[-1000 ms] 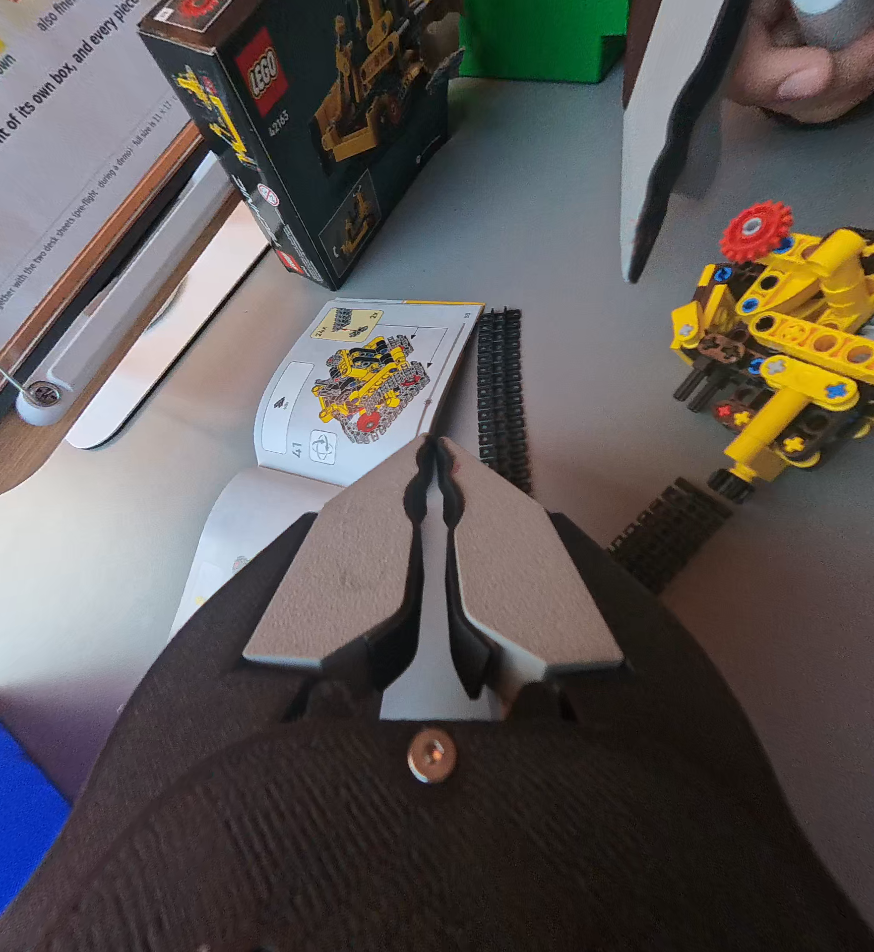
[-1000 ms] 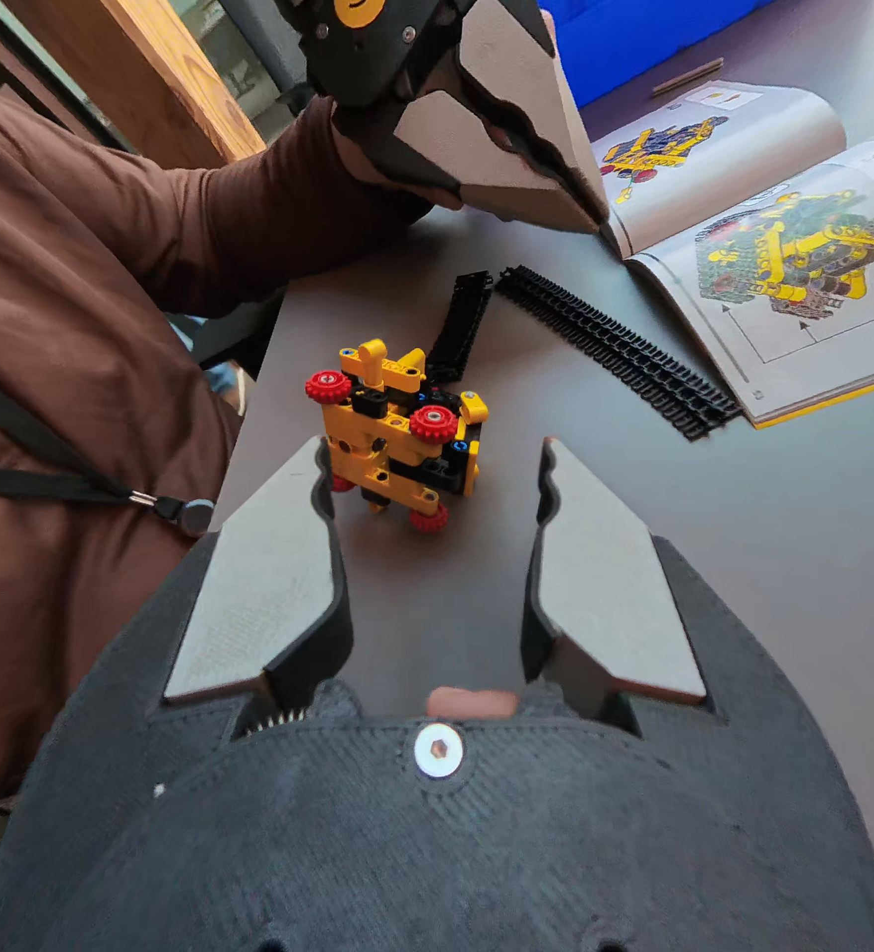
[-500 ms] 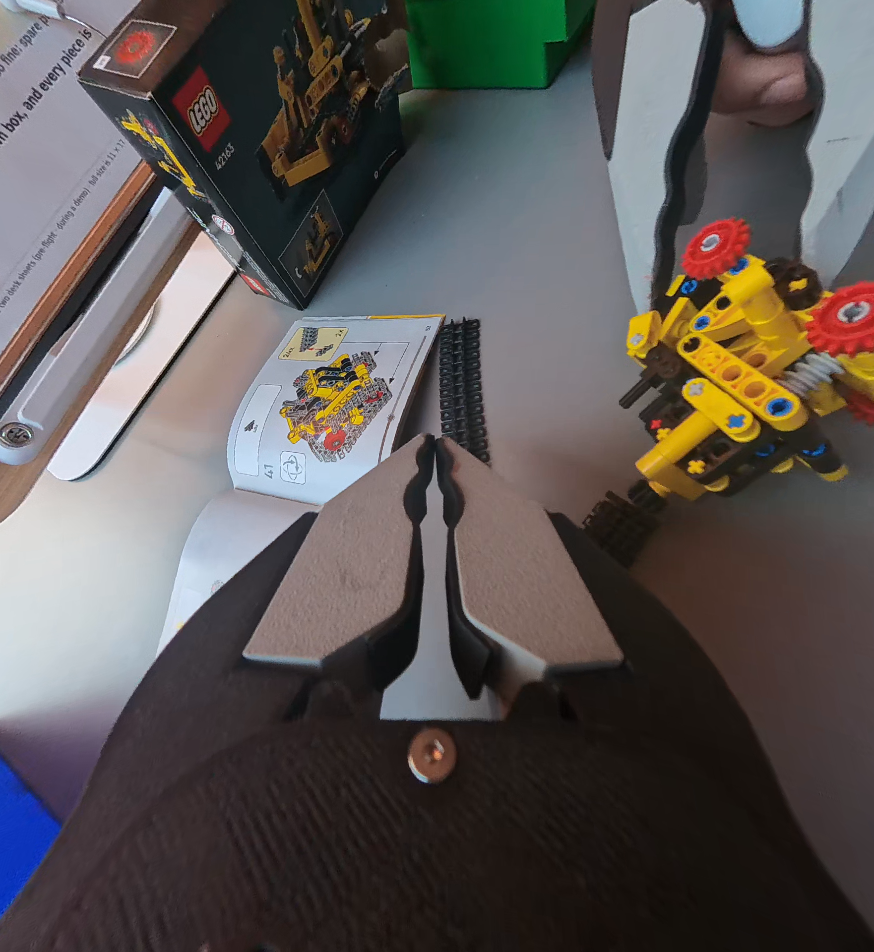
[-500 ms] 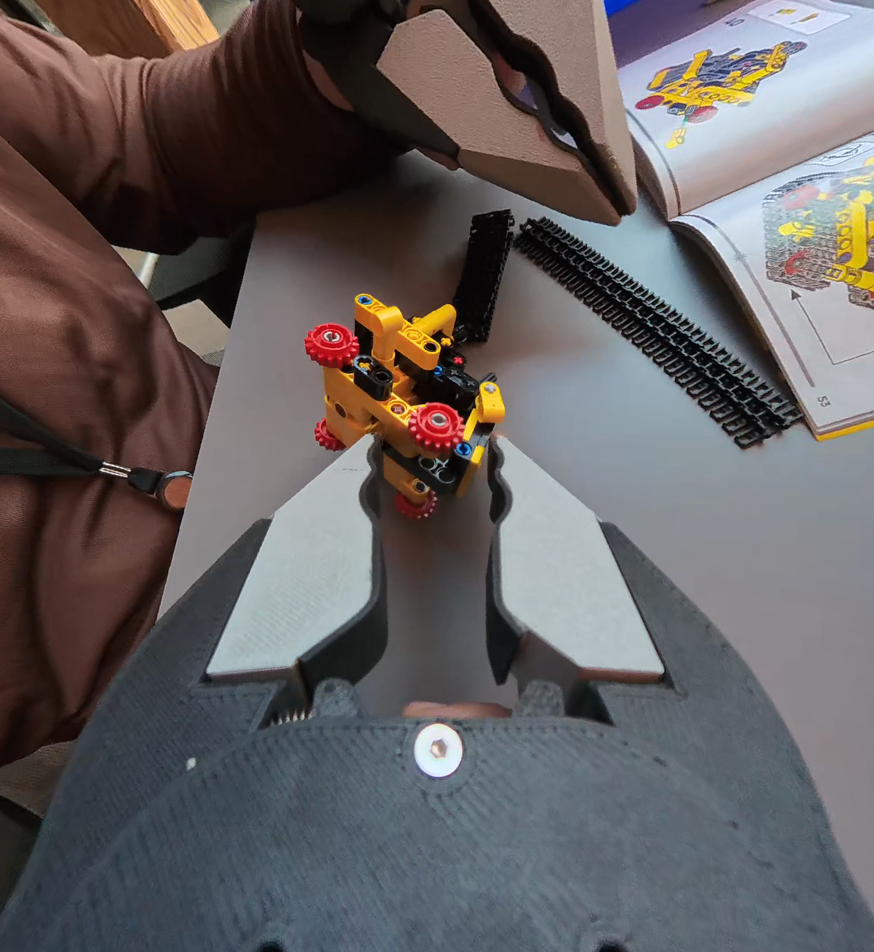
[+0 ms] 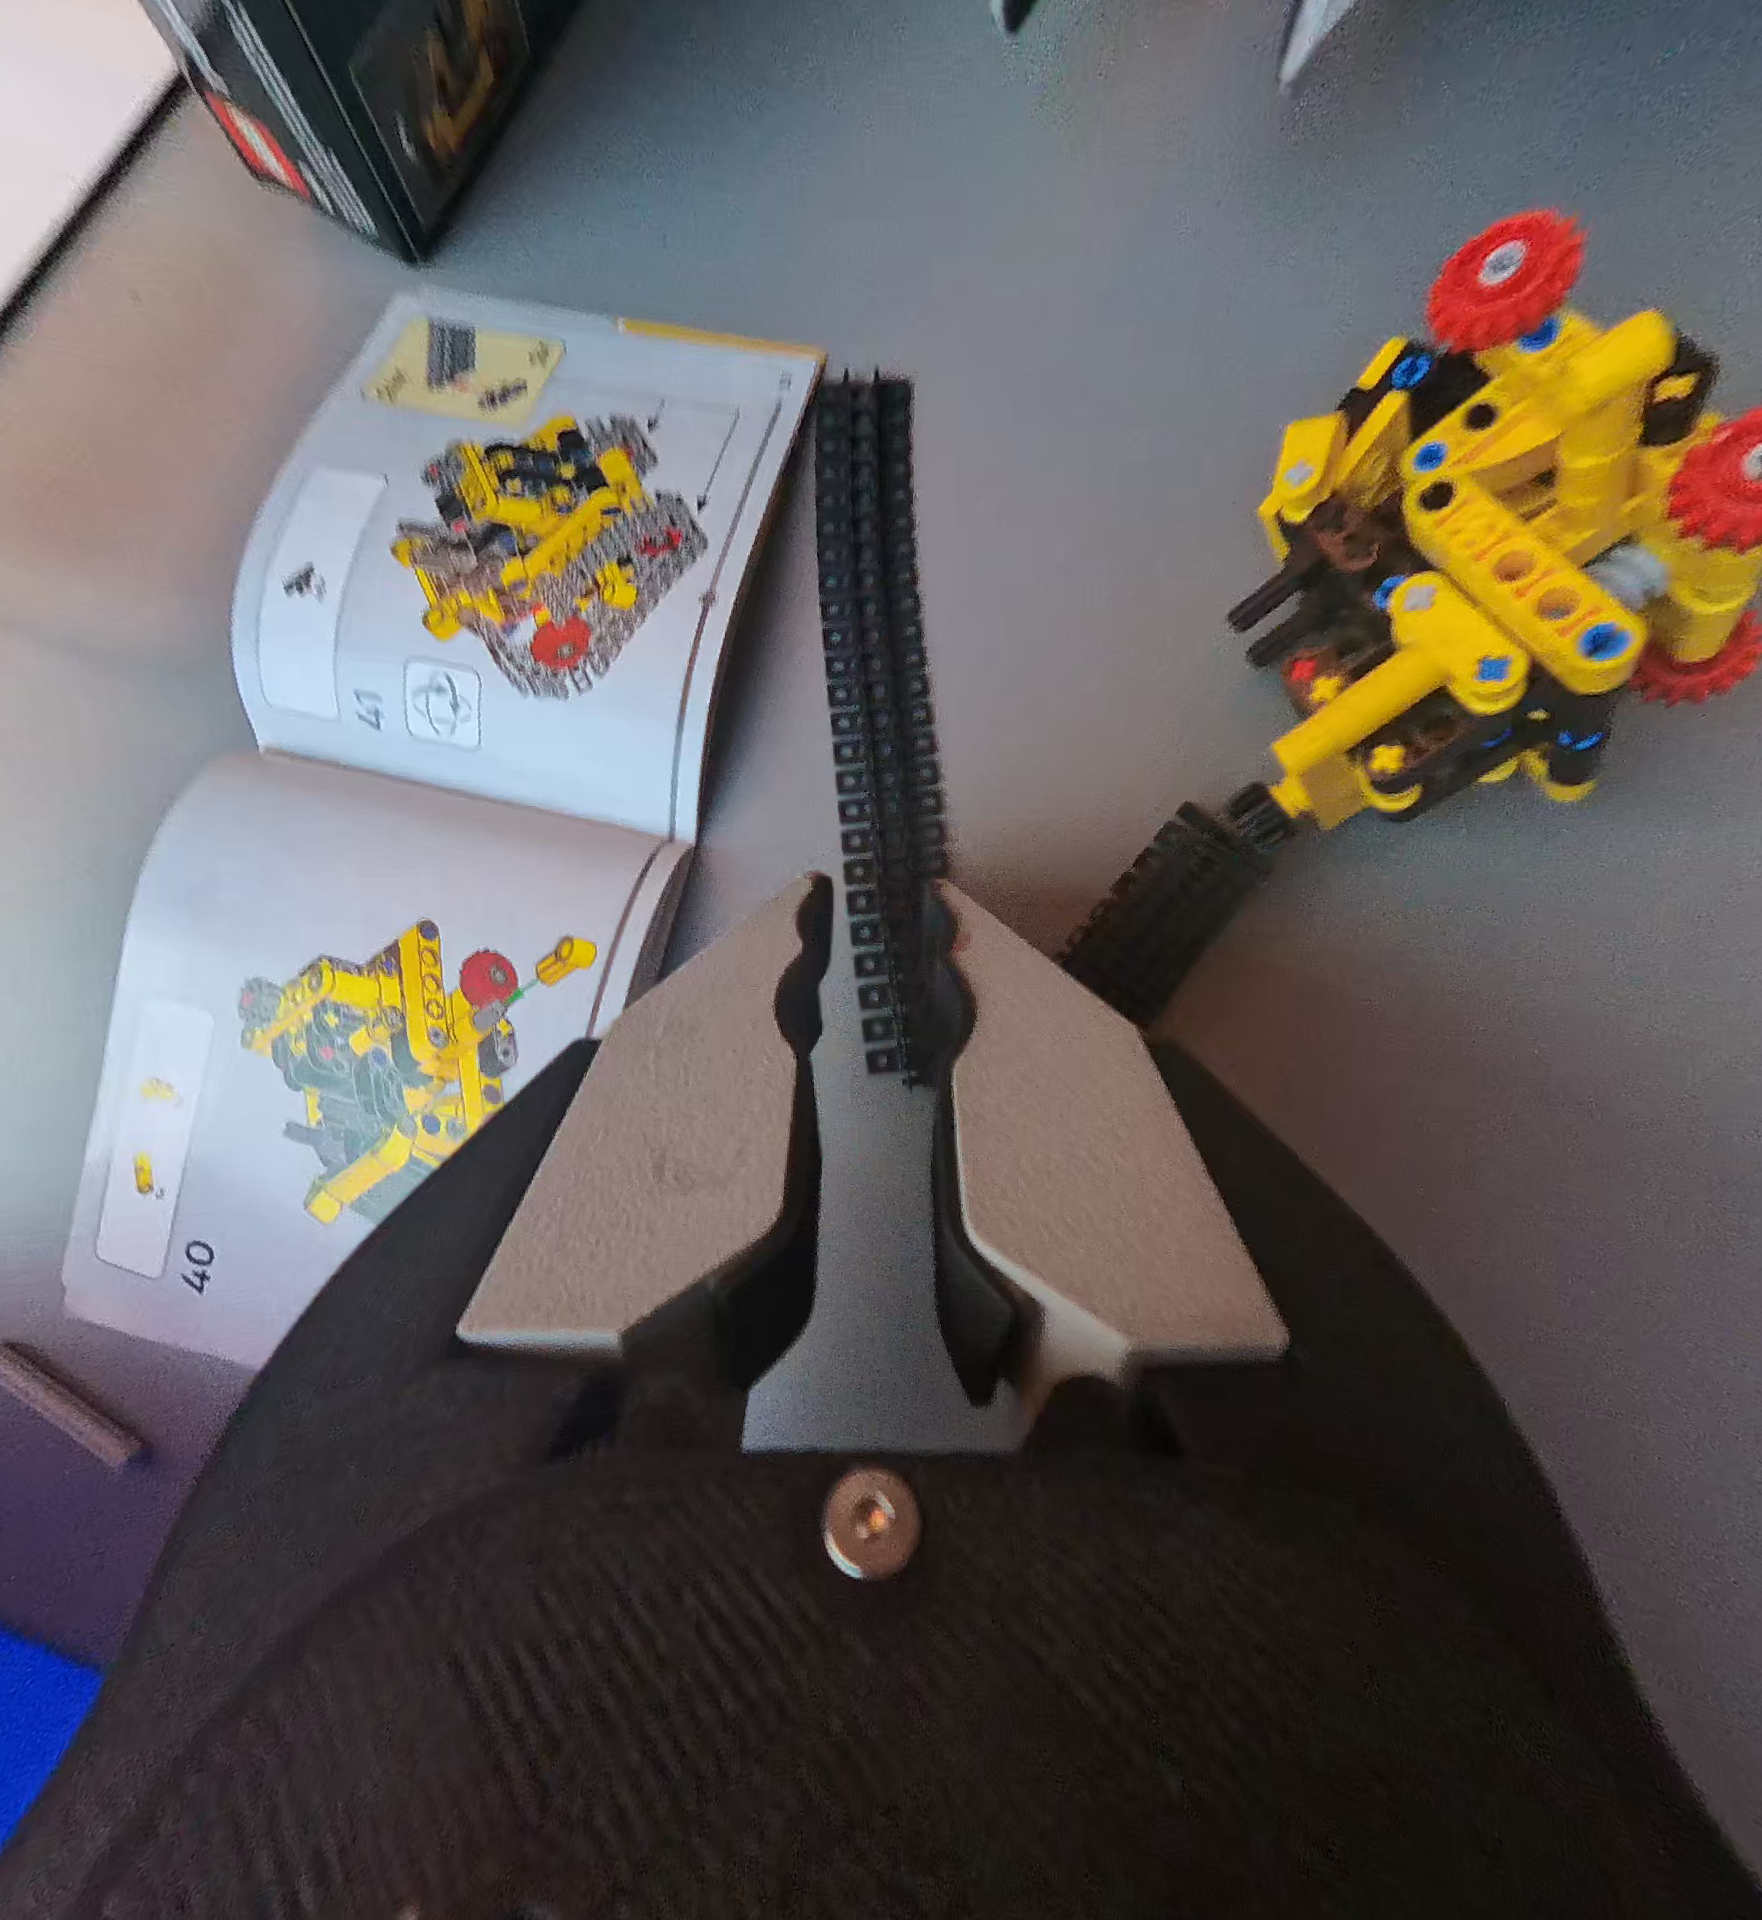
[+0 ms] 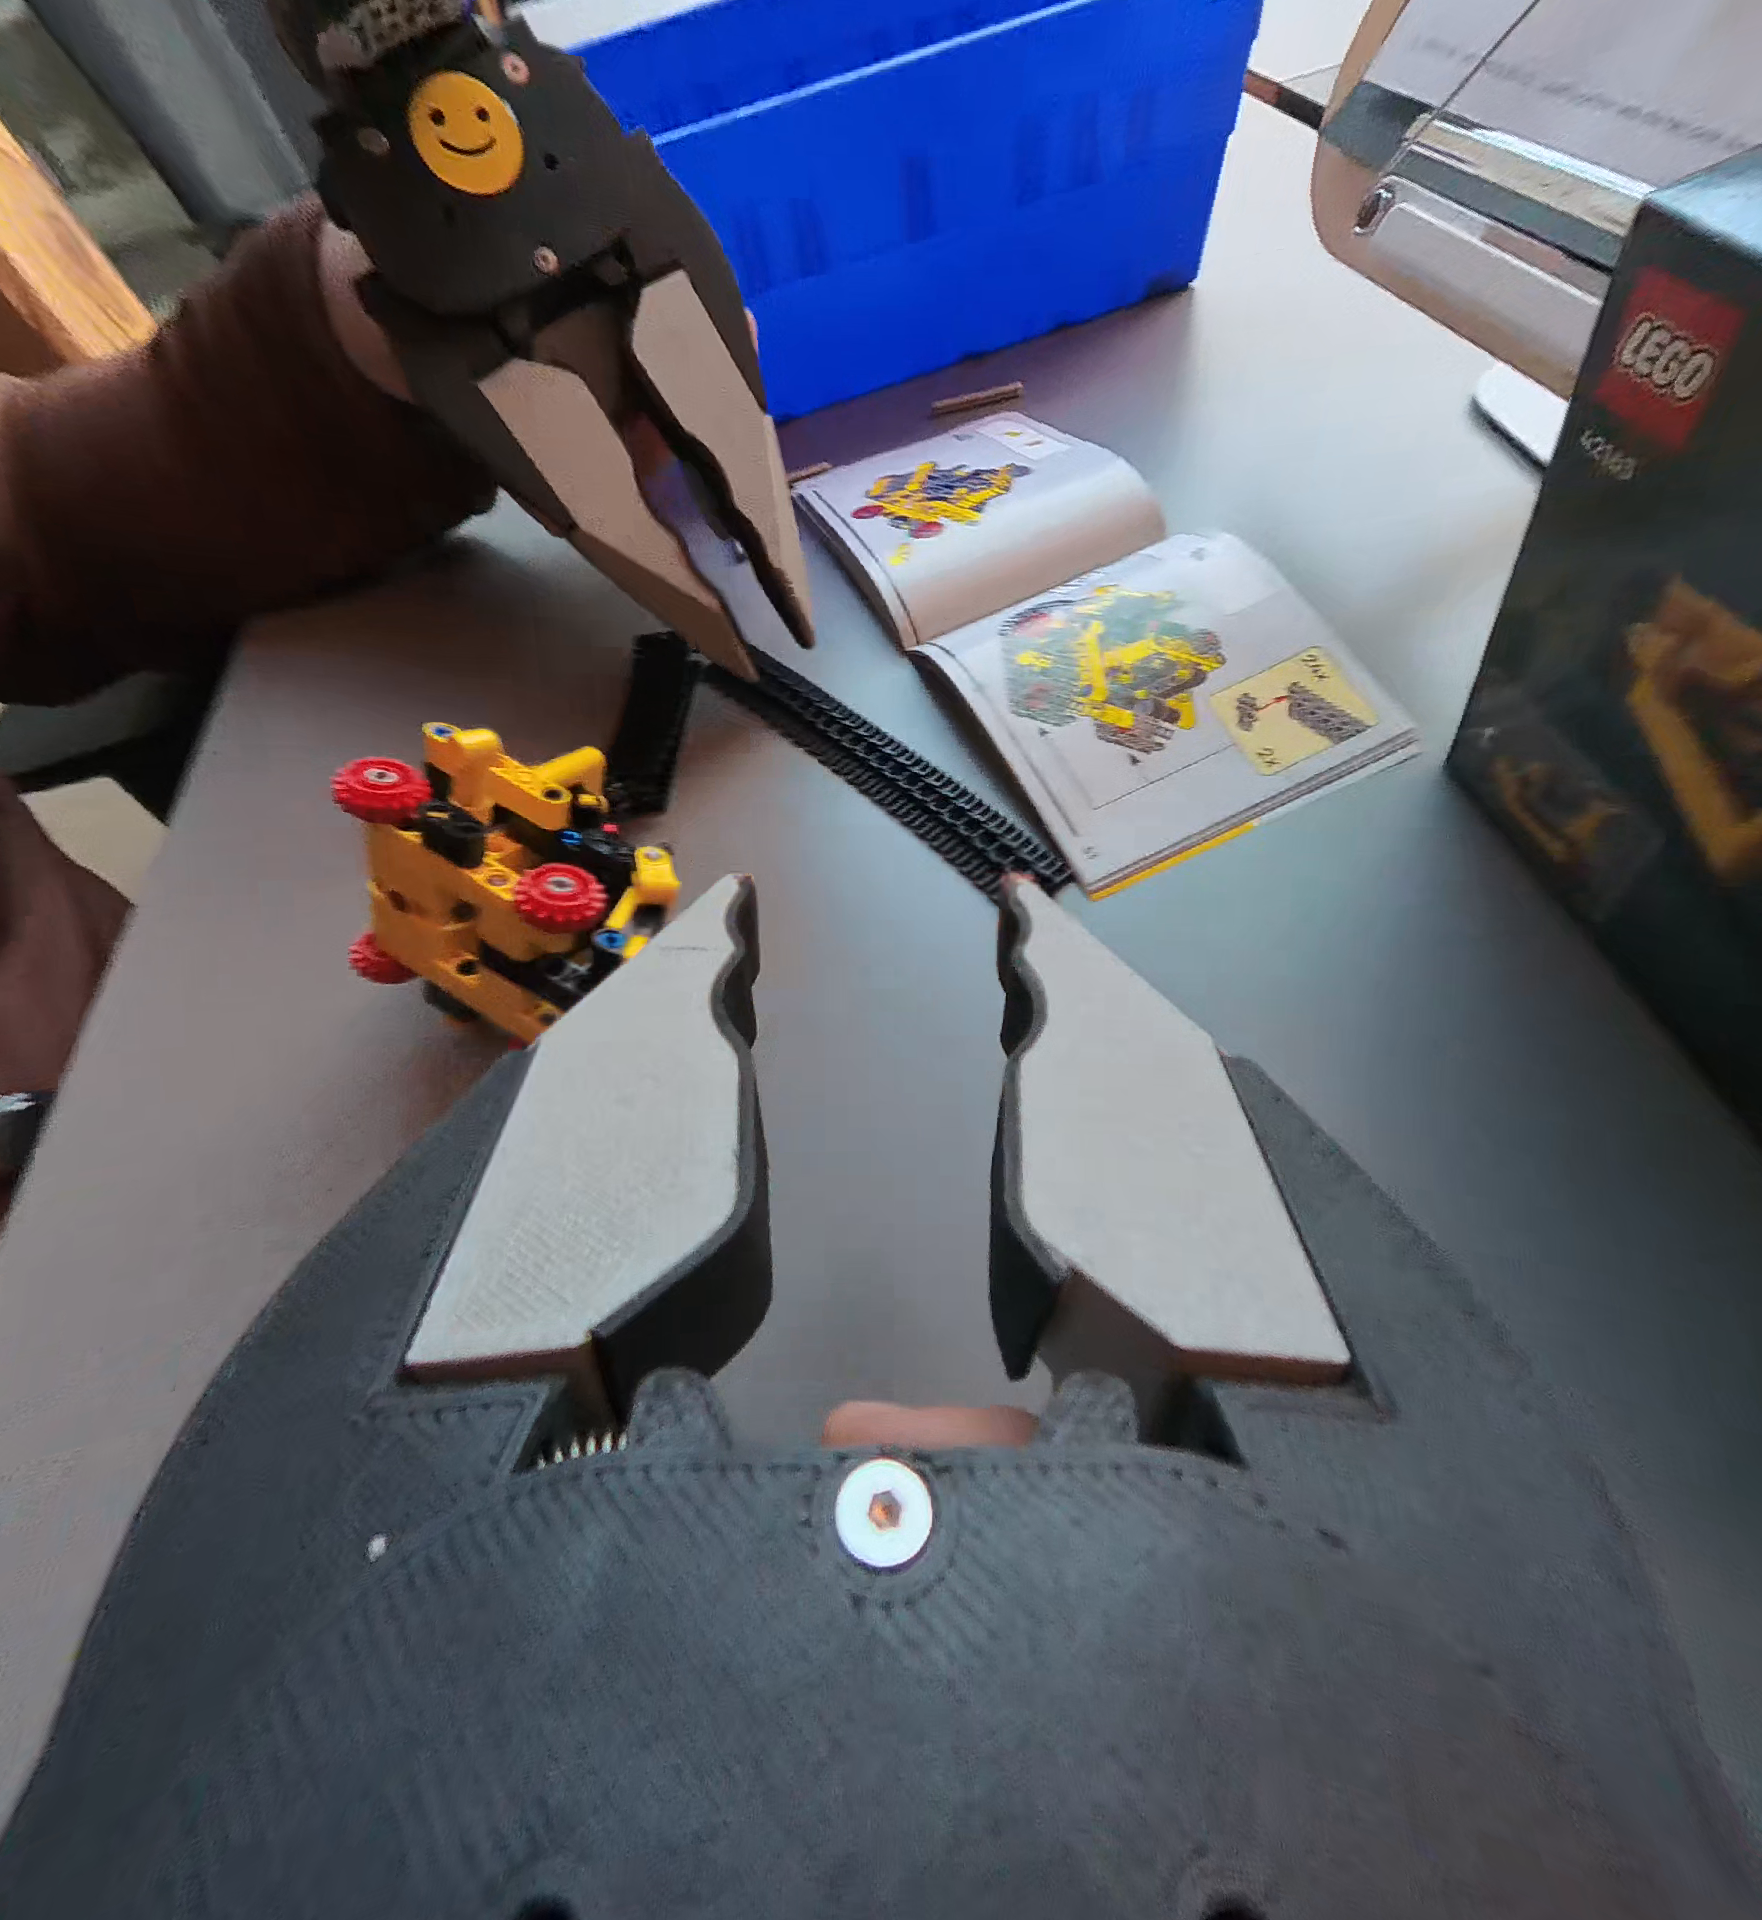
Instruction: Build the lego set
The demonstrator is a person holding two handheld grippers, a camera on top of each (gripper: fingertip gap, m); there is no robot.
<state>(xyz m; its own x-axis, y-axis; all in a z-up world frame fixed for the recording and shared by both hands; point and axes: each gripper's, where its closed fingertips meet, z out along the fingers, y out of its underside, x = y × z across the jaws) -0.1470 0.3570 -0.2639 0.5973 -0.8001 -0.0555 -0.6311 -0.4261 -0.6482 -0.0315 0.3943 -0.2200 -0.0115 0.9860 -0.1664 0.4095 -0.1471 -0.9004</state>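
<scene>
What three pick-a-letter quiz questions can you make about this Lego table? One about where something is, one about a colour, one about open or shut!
1. Where does the long black track lie?
A. Inside a blue bin
B. Right beside the open instruction booklet
C. On top of the Lego box

2. What colour are the gears on the yellow model?
A. Red
B. Green
C. White

3. How is the right gripper?
A. Shut on the model
B. Shut on a track
C. Open and empty

Answers: 1 B, the track runs along the booklet's page edge. 2 A, every toothed wheel in view is red. 3 C, bare table shows between its spread fingers.
</scene>
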